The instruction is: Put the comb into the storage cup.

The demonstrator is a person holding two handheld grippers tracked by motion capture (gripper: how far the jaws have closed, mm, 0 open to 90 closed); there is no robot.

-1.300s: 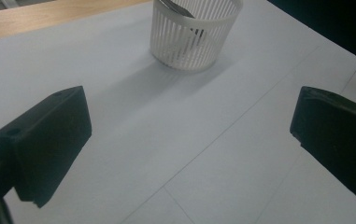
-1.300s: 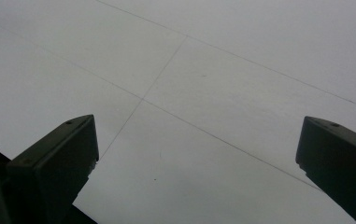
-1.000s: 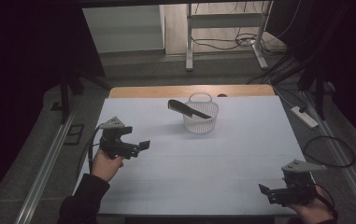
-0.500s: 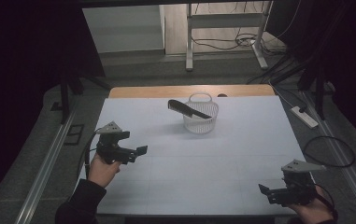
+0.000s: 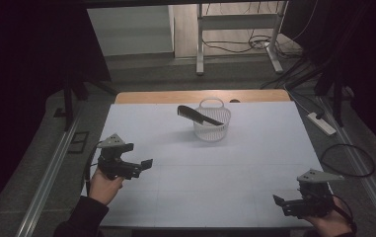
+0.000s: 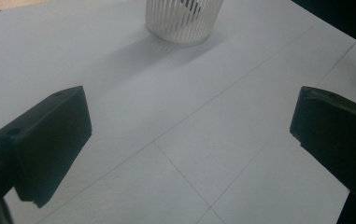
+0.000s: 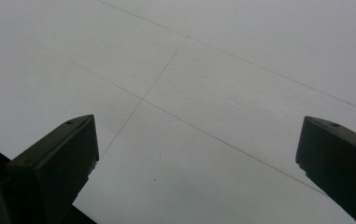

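A white slatted basket (image 5: 211, 123) stands at the far middle of the white table (image 5: 215, 173). A long black comb-like object (image 5: 198, 115) lies tilted across the basket's rim, its wide end sticking out to the left. My left gripper (image 5: 142, 166) is held over the near left of the table, open and empty, pointing right. In the left gripper view its jaws (image 6: 192, 107) stand wide apart, with the basket (image 6: 185, 21) far ahead. My right gripper (image 5: 282, 202) hovers at the near right corner, open and empty (image 7: 199, 130), over bare table.
A wooden strip (image 5: 200, 95) borders the table's far edge. Metal rails (image 5: 52, 168) run along both sides. A power strip (image 5: 321, 123) and cables (image 5: 346, 160) lie on the floor at the right. A metal frame (image 5: 200, 44) stands beyond the table.
My left gripper has drifted a little toward the near edge of the table. The right gripper, the basket and the black object have stayed put.
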